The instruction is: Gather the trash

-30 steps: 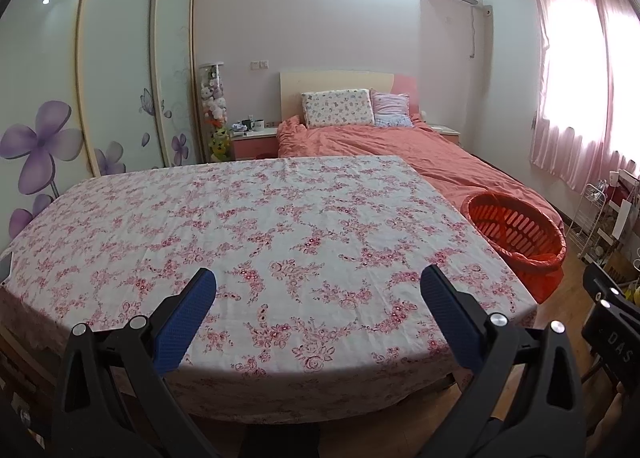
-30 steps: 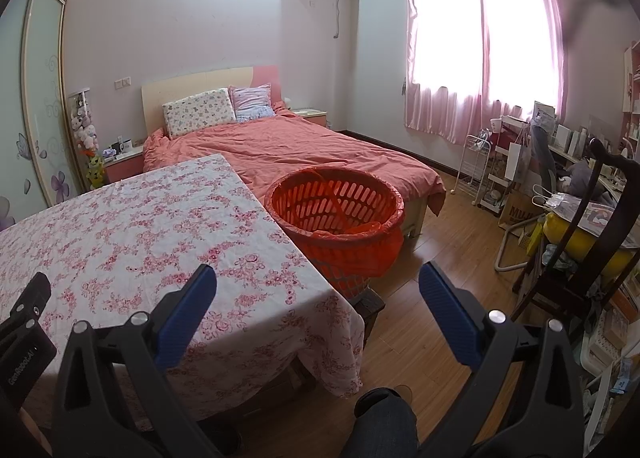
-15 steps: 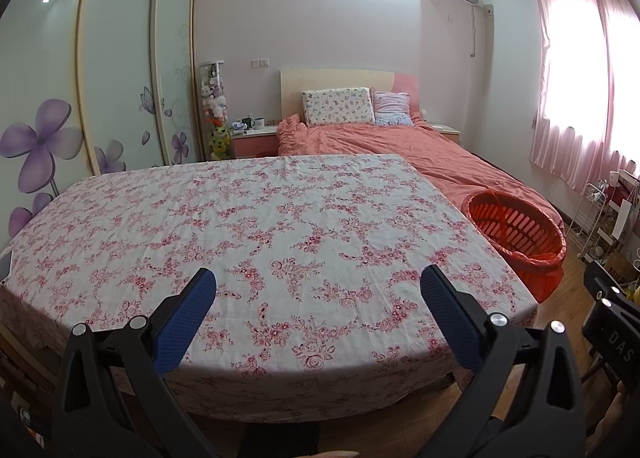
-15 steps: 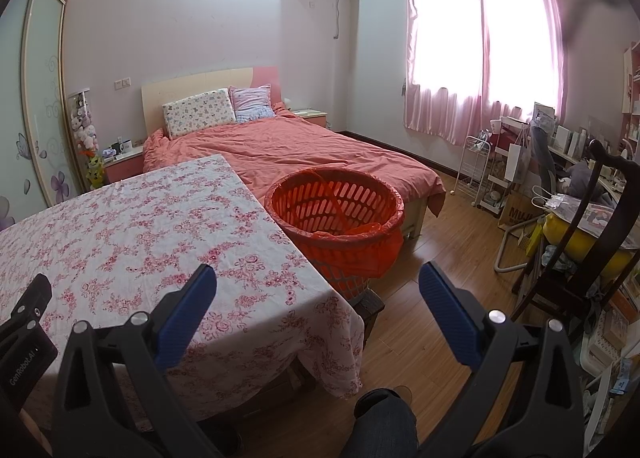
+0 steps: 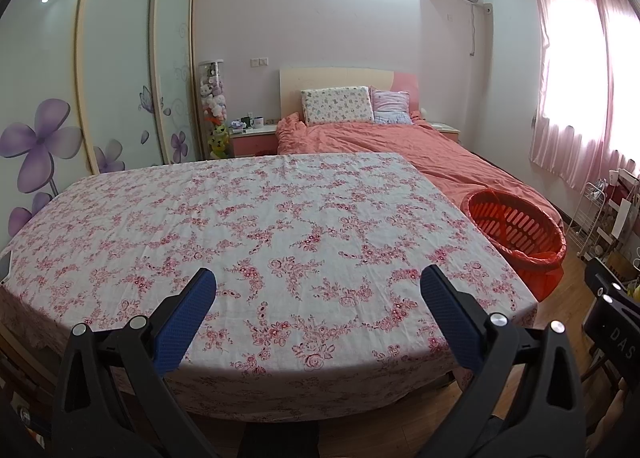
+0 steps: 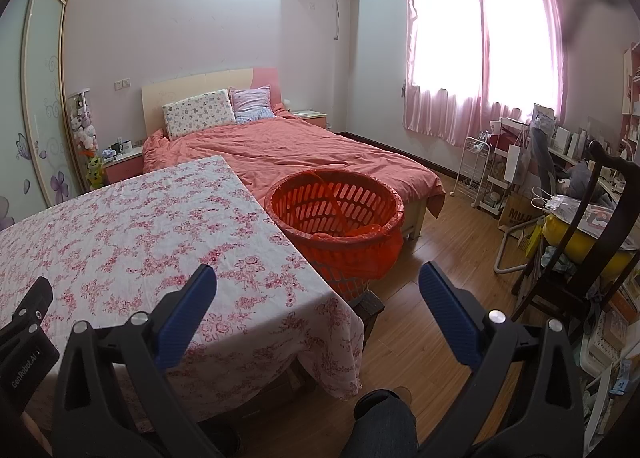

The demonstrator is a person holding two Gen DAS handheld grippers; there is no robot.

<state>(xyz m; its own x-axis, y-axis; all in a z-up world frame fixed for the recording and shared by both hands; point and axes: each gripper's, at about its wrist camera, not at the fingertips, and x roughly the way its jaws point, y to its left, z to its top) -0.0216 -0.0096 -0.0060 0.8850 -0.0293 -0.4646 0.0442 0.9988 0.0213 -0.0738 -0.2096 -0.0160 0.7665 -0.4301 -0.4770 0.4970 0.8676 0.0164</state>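
A red slotted basket lined with a red bag stands on the floor at the right side of the table; it also shows in the left wrist view as the basket. No loose trash shows on the floral tablecloth. My left gripper hangs open over the near edge of the table, nothing between its blue pads. My right gripper is open too, held over the table's right corner, short of the basket. The other gripper's body shows at the far left of the right wrist view.
A bed with a salmon cover lies behind the table. Wardrobe doors with purple flowers line the left wall. A dark wooden chair, a white cart and clutter fill the right side. A person's knee is below.
Both views shifted only slightly; the left wrist view has drifted a little so the table sits marginally higher. Both grippers stay open and empty.
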